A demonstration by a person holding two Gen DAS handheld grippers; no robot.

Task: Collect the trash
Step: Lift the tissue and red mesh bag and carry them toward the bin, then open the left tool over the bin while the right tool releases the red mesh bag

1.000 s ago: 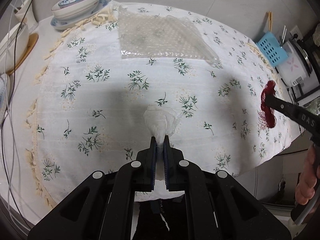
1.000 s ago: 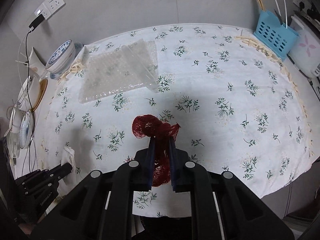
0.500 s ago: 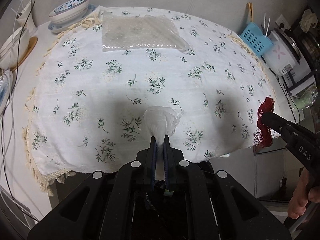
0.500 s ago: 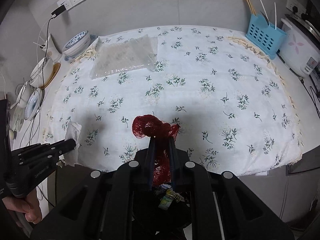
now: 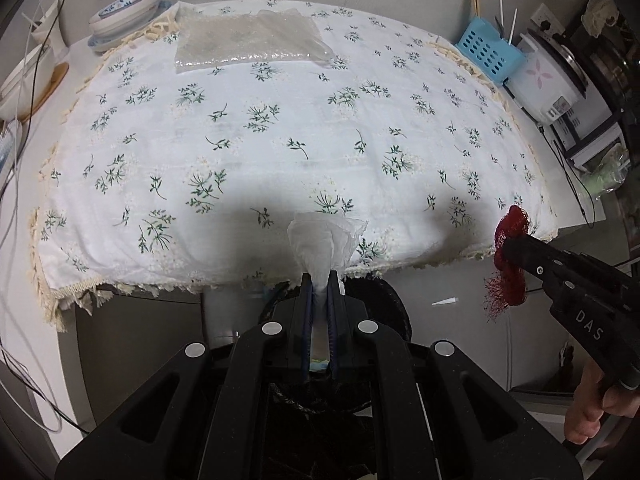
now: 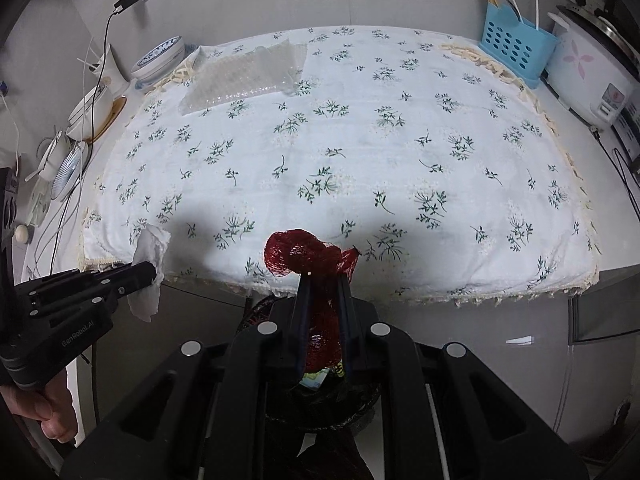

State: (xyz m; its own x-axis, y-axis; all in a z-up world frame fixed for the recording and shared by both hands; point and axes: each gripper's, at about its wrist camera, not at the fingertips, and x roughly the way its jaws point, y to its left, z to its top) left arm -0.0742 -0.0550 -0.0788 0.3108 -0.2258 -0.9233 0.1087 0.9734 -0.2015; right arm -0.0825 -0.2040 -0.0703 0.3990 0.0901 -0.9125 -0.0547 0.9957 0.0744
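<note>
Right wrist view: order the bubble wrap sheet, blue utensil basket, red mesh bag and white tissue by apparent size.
Largest to smallest as they look:
1. bubble wrap sheet
2. blue utensil basket and red mesh bag, too alike to rank; the bag is also nearer the camera
3. white tissue

Each camera sits on a tool and looks forward along its two fingers, from just off the near edge of the worktop (image 5: pixel 280 128), facing the far wall. The left view sees the right tool (image 5: pixel 516 248) at its right side. The right view sees the left tool (image 6: pixel 148 272) at its left. Both share the flowery tablecloth (image 6: pixel 360 140) and the bubble wrap (image 5: pixel 248 40).
</note>
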